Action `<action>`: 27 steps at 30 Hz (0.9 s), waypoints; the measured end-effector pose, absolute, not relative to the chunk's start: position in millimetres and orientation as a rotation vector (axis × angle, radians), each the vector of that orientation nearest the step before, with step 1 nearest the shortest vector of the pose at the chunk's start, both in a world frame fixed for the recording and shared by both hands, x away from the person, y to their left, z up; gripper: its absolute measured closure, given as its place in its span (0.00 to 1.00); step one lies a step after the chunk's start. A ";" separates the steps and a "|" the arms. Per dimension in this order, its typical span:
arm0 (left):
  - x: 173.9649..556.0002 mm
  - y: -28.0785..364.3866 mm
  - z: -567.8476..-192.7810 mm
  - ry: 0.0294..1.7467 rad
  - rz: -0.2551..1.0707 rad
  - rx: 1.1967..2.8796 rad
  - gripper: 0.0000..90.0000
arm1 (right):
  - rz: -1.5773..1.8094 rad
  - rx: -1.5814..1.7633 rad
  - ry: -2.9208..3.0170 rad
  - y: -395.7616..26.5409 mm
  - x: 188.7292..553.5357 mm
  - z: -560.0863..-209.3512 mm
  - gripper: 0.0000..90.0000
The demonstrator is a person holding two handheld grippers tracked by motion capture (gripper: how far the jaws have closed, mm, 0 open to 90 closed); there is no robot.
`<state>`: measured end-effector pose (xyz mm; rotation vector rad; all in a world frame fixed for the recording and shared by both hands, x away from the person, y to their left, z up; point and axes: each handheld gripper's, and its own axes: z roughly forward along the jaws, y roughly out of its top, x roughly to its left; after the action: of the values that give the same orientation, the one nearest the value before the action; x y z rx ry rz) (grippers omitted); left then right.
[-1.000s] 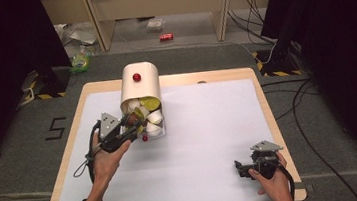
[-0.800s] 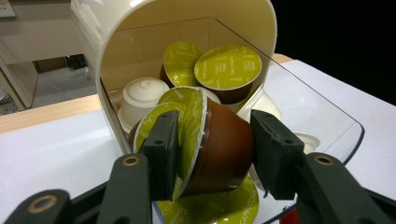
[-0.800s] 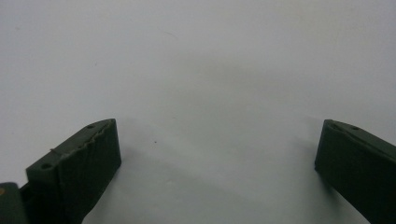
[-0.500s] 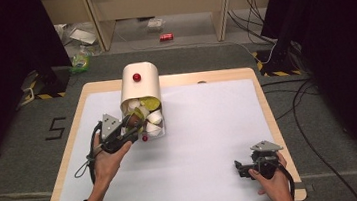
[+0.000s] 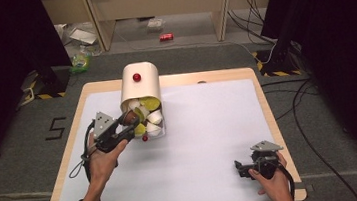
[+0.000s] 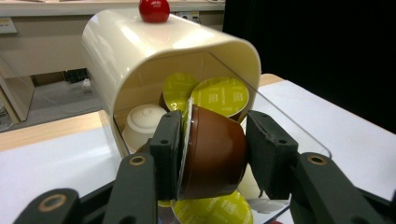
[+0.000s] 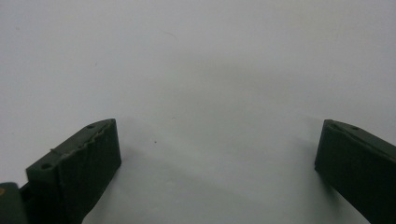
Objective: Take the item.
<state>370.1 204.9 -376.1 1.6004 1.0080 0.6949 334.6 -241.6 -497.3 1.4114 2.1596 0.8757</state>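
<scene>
From above, my left gripper (image 5: pixel 127 122) sits at the open mouth of the cream dispenser (image 5: pixel 139 84), which stands near the far left part of the white table (image 5: pixel 209 127) with a red knob (image 5: pixel 137 77) on top. My jaws there are clamped on a brown capsule (image 5: pixel 129 117), right at the dispenser's opening, with yellow-green and white capsules crowded just behind it. A small red ball (image 5: pixel 145 138) lies on the table just beside the dispenser's clear front tray. My right gripper (image 5: pixel 241 168) rests near the table's near right corner, well apart from all that, with nothing between its jaws. Along my left gripper, the brown capsule (image 6: pixel 212 151) lies on its side between my two black pads, both pressing on it, its green foil lid against the pad on the left. Behind it are more green-lidded capsules (image 6: pixel 219 95) and a white capsule (image 6: pixel 144 123) inside the cream dispenser (image 6: pixel 140 51). Along my right gripper (image 7: pixel 217 149), the jaws stand wide apart over bare white table (image 7: pixel 196 70), gripping nothing.
</scene>
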 end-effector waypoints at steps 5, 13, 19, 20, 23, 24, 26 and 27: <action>366.5 207.6 -368.8 1.003 0.668 1.588 0.63 | 0.876 1.411 2.160 -241.6 334.6 -497.3 0.01; 361.7 220.1 -363.5 1.011 0.723 1.586 0.63 | 0.875 1.411 2.160 -241.6 334.5 -497.3 0.01; 357.7 235.6 -363.9 1.028 0.741 1.552 0.63 | 0.875 1.411 2.159 -241.6 334.5 -497.3 0.01; 357.0 238.4 -364.1 1.030 0.745 1.549 0.63 | 0.875 1.411 2.159 -241.6 334.5 -497.3 0.01; 355.1 245.7 -365.4 1.041 0.756 1.538 0.63 | 0.875 1.411 2.159 -241.6 334.5 -497.3 0.01; 354.5 248.0 -365.8 1.044 0.762 1.537 0.63 | 0.875 1.411 2.159 -241.6 334.5 -497.3 0.01; 353.5 251.9 -366.7 1.048 0.768 1.528 0.63 | 0.875 1.411 2.159 -241.6 334.5 -497.3 0.01; 352.7 254.9 -367.4 1.050 0.770 1.519 0.63 | 0.875 1.411 2.159 -241.6 334.5 -497.3 0.01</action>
<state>352.7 254.9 -367.4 1.5192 1.0497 0.7698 334.5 -241.6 -497.3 1.4107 2.1594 0.8753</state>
